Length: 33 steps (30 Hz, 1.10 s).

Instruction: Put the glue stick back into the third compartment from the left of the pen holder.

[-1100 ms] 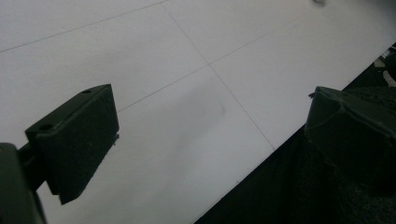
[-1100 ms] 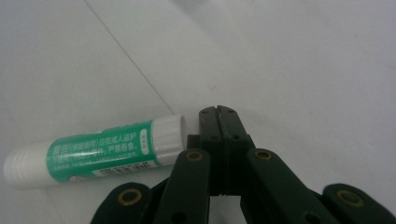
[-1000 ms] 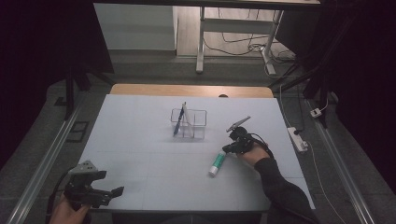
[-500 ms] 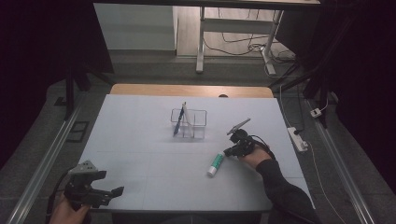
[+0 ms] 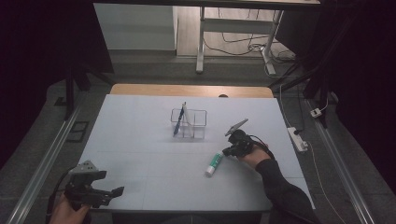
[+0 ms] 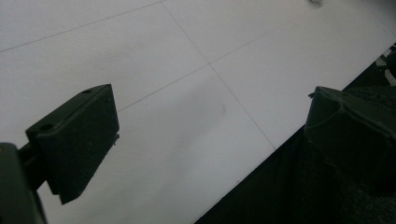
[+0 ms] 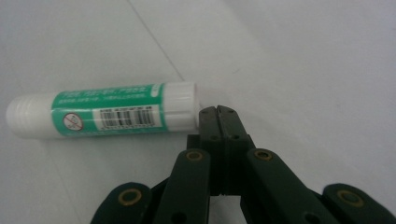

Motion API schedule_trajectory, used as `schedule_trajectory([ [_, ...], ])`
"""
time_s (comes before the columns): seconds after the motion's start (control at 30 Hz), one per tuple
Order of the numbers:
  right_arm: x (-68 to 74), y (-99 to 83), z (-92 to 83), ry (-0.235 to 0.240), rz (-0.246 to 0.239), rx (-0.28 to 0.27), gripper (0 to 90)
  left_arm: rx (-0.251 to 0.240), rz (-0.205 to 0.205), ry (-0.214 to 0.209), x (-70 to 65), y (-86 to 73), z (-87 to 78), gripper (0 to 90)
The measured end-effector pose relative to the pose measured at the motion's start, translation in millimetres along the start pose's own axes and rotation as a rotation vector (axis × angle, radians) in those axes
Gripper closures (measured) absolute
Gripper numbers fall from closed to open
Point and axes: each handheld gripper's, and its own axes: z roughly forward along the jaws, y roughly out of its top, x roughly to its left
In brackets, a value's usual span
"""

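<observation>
Right gripper [image 5: 229, 150]: jaws fully closed against each other, held low over the table, forearm extended forward. Left gripper [image 5: 114, 191]: jaws spread wide, hand at near table edge.

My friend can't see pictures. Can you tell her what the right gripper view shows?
A green-and-white glue stick lies on its side on a white table. The right gripper, its black fingers shut together, sits at the stick's end, seemingly touching it.

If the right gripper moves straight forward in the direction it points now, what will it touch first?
Most likely the glue stick: the shut right gripper already sits at its white end, apparently touching.
</observation>
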Motion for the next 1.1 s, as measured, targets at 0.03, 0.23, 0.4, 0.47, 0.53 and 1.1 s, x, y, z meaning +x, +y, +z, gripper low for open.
schedule_trajectory([
  [0.03,0.6,0.2,-0.3,-0.003,-0.008,0.004,90.0,0.000,0.000,0.000,0.0,0.0,0.0,3.2],
  [0.23,3.3,-1.4,-1.1,0.024,-0.023,0.014,90.0,0.000,0.001,-0.001,0.0,0.0,-0.1,3.2],
  [0.4,7.9,-3.1,-2.2,0.039,-0.032,0.032,90.0,0.000,0.001,0.000,0.0,-0.1,-0.1,3.2],
  [0.47,10.6,-4.4,-2.9,0.042,-0.038,0.037,90.0,-0.001,0.000,-0.001,0.1,0.0,-0.1,3.2],
  [0.53,13.2,-6.1,-3.6,0.048,-0.044,0.042,90.0,0.000,0.002,0.000,0.0,0.0,-0.1,3.2],
  [1.1,44.4,-19.5,-8.8,0.104,-0.071,0.087,90.0,0.003,0.003,0.004,-0.3,0.2,0.3,3.2],
])
